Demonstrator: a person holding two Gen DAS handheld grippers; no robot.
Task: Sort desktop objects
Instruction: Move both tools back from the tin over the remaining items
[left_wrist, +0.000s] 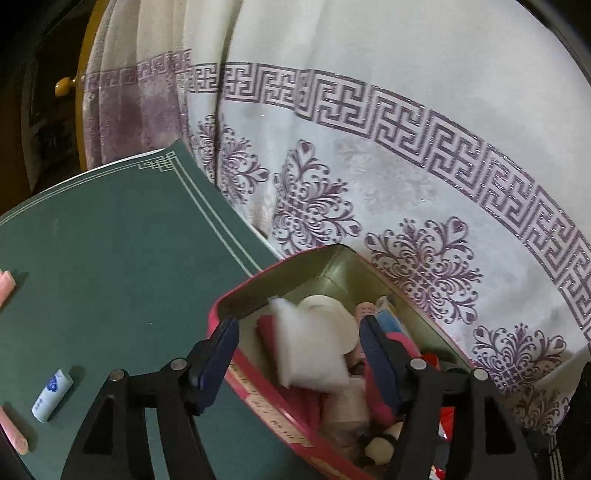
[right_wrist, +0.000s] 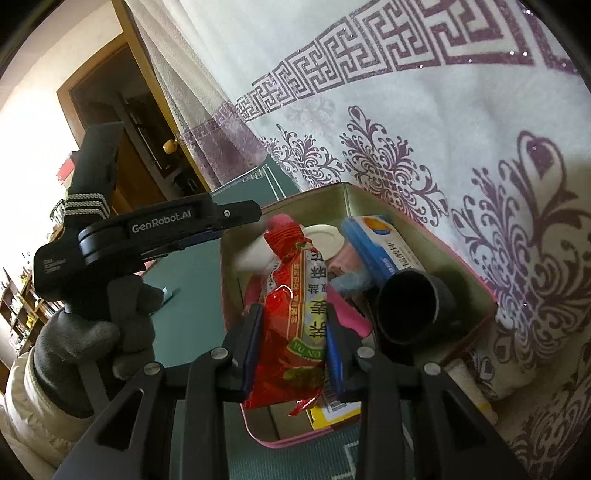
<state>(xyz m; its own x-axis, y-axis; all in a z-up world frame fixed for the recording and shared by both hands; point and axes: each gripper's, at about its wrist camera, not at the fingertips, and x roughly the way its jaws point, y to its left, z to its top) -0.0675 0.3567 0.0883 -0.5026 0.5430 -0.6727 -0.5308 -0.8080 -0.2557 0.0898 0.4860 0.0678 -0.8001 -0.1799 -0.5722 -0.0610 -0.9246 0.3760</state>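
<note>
Right gripper (right_wrist: 293, 350) is clamped on a red snack packet (right_wrist: 291, 317), holding it over the pink tin box (right_wrist: 493, 295). Left gripper (left_wrist: 299, 354) stands open above the same box, a white packet (left_wrist: 310, 350) loose between its fingers and blurred, pads not pressing it. Green desk mat (left_wrist: 110, 240) carries the box at its edge by the patterned cloth (left_wrist: 406, 110). Black cup (right_wrist: 406, 310), blue carton (right_wrist: 380, 243) and white lid (right_wrist: 325, 240) lie inside. Small white tube (left_wrist: 51, 395) lies on the mat.

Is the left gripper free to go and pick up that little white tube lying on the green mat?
Probably yes. The left gripper is open over the pink tin with nothing pinched, and the white tube lies alone on the green mat, nothing covering it.
</note>
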